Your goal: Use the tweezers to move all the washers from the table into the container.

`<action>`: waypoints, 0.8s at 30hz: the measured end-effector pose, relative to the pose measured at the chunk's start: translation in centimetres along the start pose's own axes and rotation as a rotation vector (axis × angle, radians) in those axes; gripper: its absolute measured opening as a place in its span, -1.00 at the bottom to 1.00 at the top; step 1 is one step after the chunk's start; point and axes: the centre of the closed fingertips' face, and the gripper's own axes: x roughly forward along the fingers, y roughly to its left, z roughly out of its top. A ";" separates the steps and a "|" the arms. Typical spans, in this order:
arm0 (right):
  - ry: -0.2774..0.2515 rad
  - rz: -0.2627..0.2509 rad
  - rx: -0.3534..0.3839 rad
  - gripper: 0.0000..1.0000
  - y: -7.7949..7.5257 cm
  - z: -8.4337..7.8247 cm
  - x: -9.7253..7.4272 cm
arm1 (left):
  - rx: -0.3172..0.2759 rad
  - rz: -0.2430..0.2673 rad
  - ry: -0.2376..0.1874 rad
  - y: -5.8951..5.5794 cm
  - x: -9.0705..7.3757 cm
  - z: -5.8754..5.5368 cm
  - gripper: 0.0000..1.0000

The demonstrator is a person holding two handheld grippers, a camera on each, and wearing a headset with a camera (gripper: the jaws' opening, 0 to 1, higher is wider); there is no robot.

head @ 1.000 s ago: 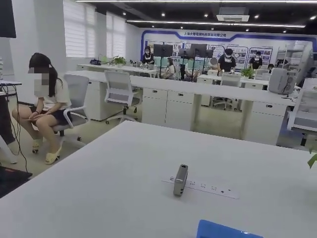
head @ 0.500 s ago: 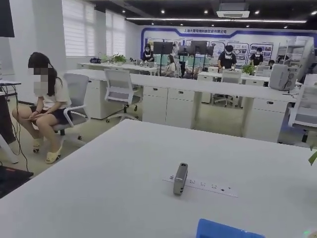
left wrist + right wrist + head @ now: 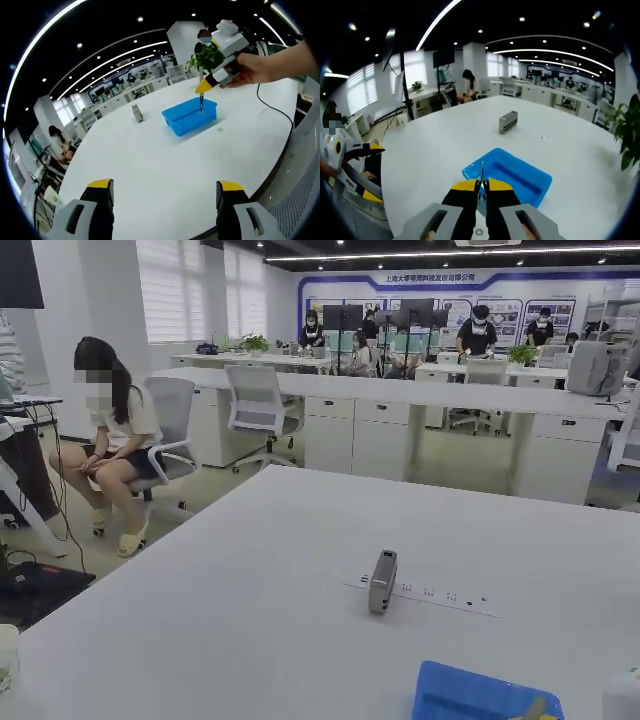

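- My left tongs [image 3: 165, 185] are wide apart and hold nothing.
- My right tongs [image 3: 481, 186] pinch the tweezers [image 3: 482, 172], whose tips hang over the blue container [image 3: 520, 177] near my table [image 3: 140, 150] edge.

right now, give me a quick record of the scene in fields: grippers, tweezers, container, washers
left gripper: open, holds nothing, over the bare white table
right gripper: shut on tweezers
tweezers: tips point down into the container; too small to tell if they carry a washer
container: blue open tray on the table
washer: one small ring on the table, beside the container
grey device: upright on the table beyond the container
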 end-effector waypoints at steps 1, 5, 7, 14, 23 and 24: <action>-0.004 0.002 0.003 -0.98 -0.1 0.2 0.1 | 0.002 0.000 0.001 0.0 0.0 0.0 0.72; -0.022 0.003 0.009 -0.98 -0.7 1.1 0.7 | -0.001 0.005 0.000 0.2 -0.1 0.1 0.71; -0.029 0.001 0.010 -0.98 -1.1 1.5 1.1 | -0.001 0.001 0.010 0.1 0.0 -0.1 0.72; -0.038 -0.003 0.012 -0.98 -2.0 1.8 2.6 | 0.008 0.001 0.022 0.0 0.0 -0.3 0.71; -0.010 0.007 0.022 -0.97 -2.0 0.1 4.4 | 0.008 0.007 0.030 0.1 0.1 -0.4 0.70; -0.006 0.008 0.018 -0.97 -2.0 -0.1 4.5 | 0.007 0.007 0.030 0.1 0.1 -0.4 0.70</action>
